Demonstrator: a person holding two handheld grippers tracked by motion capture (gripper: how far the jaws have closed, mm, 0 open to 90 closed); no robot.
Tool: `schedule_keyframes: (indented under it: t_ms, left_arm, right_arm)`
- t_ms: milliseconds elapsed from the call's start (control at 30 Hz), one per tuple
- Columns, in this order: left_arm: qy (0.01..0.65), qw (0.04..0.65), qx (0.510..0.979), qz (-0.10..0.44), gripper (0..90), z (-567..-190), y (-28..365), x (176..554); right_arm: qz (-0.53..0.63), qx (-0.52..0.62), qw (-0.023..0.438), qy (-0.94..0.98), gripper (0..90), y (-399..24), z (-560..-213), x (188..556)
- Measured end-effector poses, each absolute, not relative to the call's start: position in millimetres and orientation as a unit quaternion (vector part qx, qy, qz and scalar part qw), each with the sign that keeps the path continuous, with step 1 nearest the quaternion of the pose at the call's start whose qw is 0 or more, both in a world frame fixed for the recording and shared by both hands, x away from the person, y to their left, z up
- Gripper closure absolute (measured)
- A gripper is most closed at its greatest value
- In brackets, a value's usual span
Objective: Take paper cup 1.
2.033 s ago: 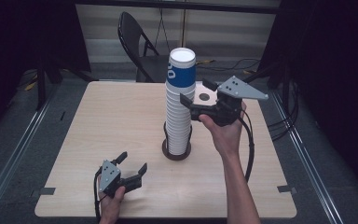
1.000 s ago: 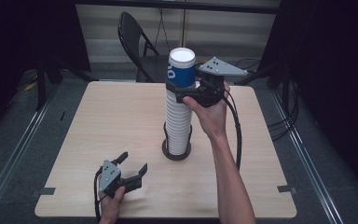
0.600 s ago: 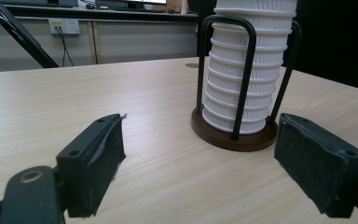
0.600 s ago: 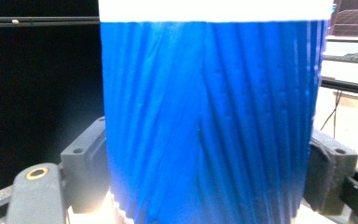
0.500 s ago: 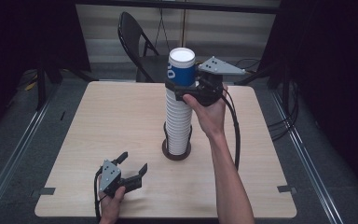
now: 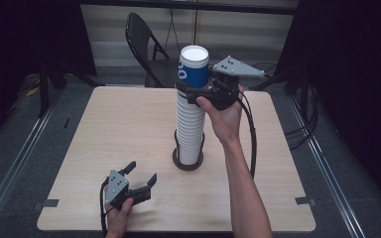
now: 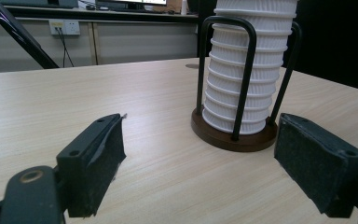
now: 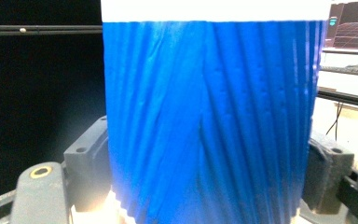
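Right gripper [image 6: 191,94] risen, jaws clasping blue cup [image 6: 193,67]

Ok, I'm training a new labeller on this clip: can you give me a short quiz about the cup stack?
1. True or false: the left gripper holds a cup.
2. What colour is the top cup on the cup stack?
3. The right gripper sits: A) at the holder base B) around the top cup C) flat on the table

Key: 1 false; 2 blue with a white rim; 3 B
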State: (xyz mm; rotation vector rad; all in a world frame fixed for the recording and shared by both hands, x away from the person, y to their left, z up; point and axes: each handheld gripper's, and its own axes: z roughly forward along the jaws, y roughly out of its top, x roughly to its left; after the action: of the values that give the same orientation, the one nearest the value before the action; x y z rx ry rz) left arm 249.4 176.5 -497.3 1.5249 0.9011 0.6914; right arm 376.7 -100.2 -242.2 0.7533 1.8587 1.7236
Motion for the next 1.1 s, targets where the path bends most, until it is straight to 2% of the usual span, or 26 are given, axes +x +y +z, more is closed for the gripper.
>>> schedule_keyframes:
  t_ms: [1100]
  left_arm:
    - [0.383,0.581,0.655,0.294,15.9,-497.2,176.7,249.7]
  right_arm:
    - [0.658,0.274,0.252,0.655,21.2,-103.0,-208.1,374.2]
